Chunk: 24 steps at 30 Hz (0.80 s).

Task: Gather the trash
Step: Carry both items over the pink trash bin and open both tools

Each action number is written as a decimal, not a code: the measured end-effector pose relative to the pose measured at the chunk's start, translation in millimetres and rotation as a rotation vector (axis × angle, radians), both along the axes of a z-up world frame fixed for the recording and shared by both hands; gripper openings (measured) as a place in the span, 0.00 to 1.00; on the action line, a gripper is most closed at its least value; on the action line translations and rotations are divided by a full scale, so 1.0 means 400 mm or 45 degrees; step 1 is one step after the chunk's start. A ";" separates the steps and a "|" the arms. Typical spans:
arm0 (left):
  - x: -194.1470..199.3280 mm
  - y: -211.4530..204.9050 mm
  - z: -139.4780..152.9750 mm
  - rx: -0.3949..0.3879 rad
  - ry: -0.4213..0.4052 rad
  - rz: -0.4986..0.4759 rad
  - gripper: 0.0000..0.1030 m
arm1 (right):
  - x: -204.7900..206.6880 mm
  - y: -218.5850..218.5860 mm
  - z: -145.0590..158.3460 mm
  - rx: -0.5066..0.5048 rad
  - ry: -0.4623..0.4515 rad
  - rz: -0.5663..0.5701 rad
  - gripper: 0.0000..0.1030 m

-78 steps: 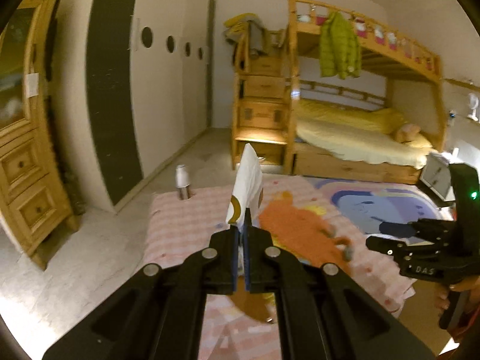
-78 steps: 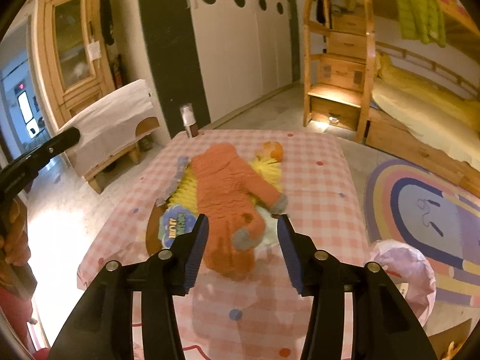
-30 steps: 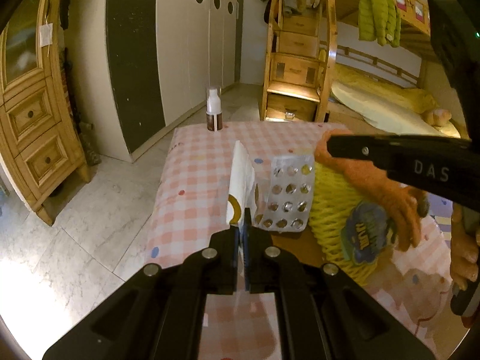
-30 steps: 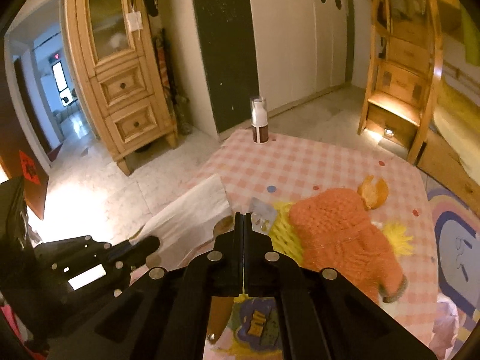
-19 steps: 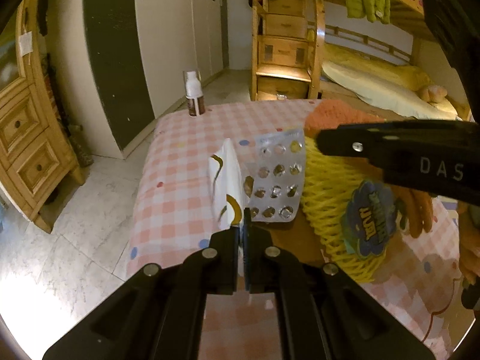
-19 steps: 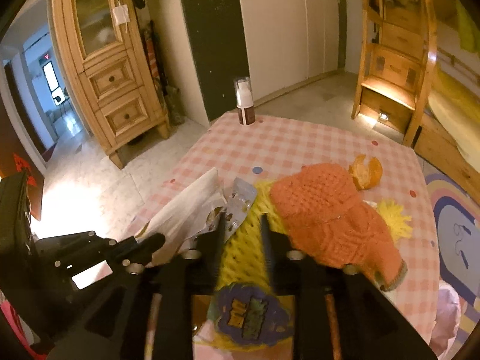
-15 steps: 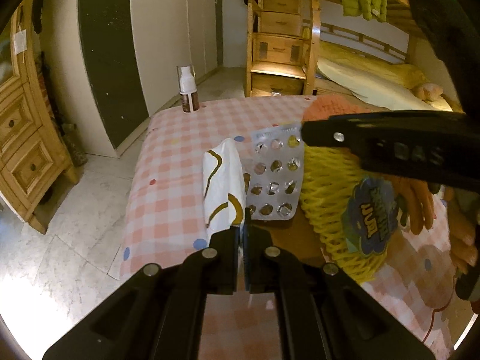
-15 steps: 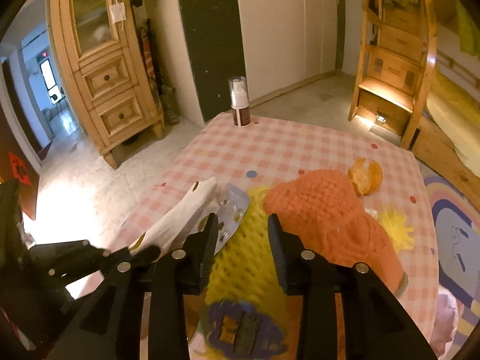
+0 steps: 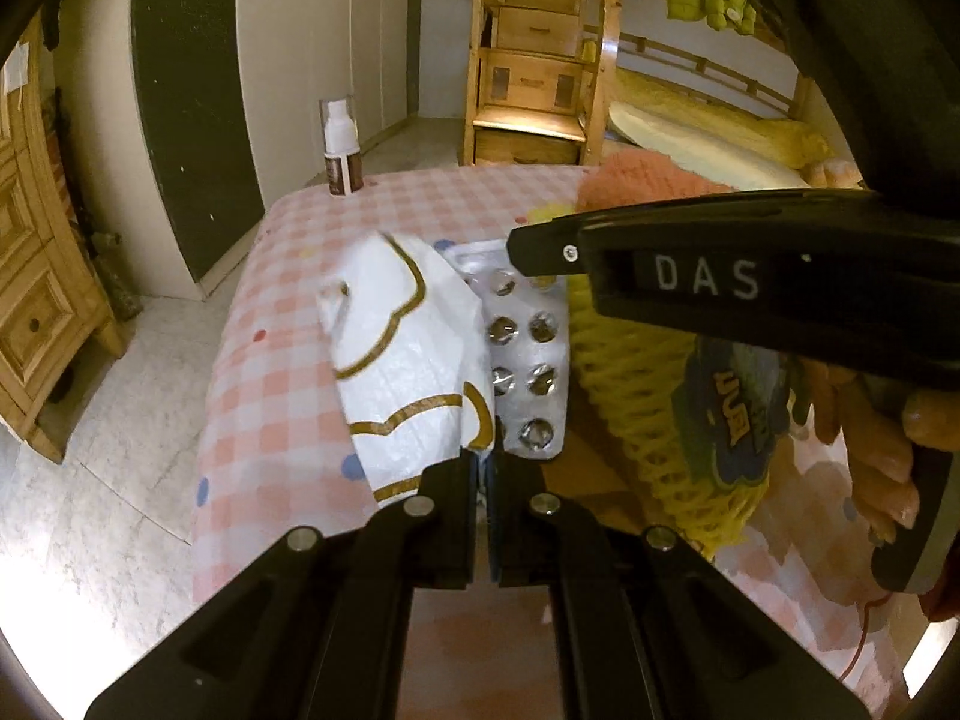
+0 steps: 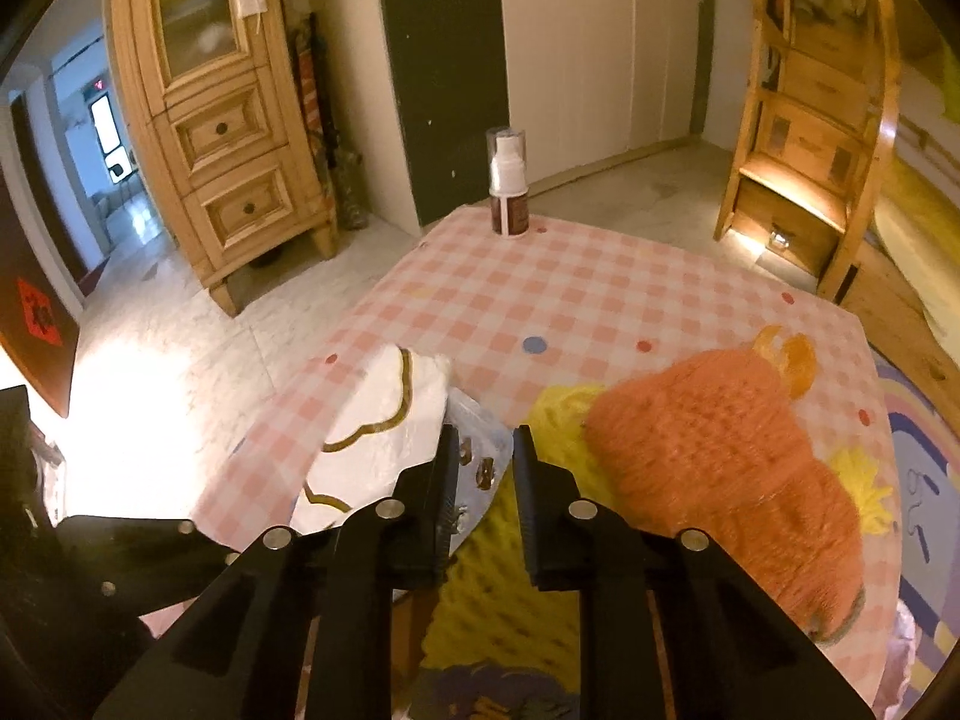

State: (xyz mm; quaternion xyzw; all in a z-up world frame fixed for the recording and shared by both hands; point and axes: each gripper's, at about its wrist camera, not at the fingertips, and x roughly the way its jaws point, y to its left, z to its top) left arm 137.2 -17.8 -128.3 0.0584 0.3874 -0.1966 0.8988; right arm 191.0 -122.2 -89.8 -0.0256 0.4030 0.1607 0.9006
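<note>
My left gripper (image 9: 483, 468) is shut on a white plastic bag with gold lines (image 9: 408, 360), held low over the pink checked table (image 9: 288, 324). The bag also shows in the right wrist view (image 10: 372, 438). A silver blister pack (image 9: 528, 372) lies right beside the bag. My right gripper (image 10: 485, 468) is open, its jaws a small gap apart around the blister pack's (image 10: 480, 450) edge. In the left wrist view the right gripper's finger (image 9: 690, 276) reaches across above the pack.
A yellow foam net with a blue label (image 9: 678, 396), an orange knitted garment (image 10: 720, 450) and an orange peel (image 10: 792, 360) lie on the table. A pump bottle (image 10: 507, 186) stands at its far corner. A wooden cabinet (image 10: 228, 114) and bunk-bed stairs (image 10: 810, 120) stand beyond.
My right gripper was shut, then opened and dropped onto the blister pack. The bag in my left gripper has sagged open and moved closer to the pack.
</note>
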 end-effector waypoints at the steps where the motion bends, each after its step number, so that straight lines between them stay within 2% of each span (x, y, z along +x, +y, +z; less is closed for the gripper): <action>1: 0.000 0.001 -0.002 -0.004 0.004 0.002 0.00 | -0.002 -0.002 0.001 0.012 0.005 -0.005 0.19; 2: 0.000 0.002 -0.002 -0.007 0.007 0.004 0.00 | -0.003 -0.002 0.002 0.021 0.008 -0.005 0.18; 3: 0.000 0.005 -0.001 -0.008 0.011 0.010 0.00 | -0.007 -0.002 0.008 0.035 0.007 -0.007 0.13; 4: -0.002 0.008 0.003 -0.004 0.011 0.016 0.00 | -0.011 -0.003 0.014 0.032 -0.006 -0.014 0.01; 7: -0.018 0.030 0.046 -0.008 -0.029 0.058 0.00 | -0.044 -0.017 0.065 0.064 -0.083 -0.032 0.00; 10: -0.045 0.070 0.135 -0.035 -0.114 0.105 0.00 | -0.079 -0.046 0.128 0.102 -0.168 -0.060 0.00; 14: -0.094 0.091 0.245 -0.094 -0.216 0.107 0.00 | -0.152 -0.113 0.220 0.187 -0.273 -0.099 0.00; 19: -0.171 0.027 0.330 -0.164 -0.272 -0.009 0.00 | -0.243 -0.185 0.272 0.218 -0.337 -0.152 0.00; 24: -0.234 -0.100 0.349 -0.187 -0.288 -0.167 0.00 | -0.358 -0.291 0.283 0.191 -0.385 -0.279 0.00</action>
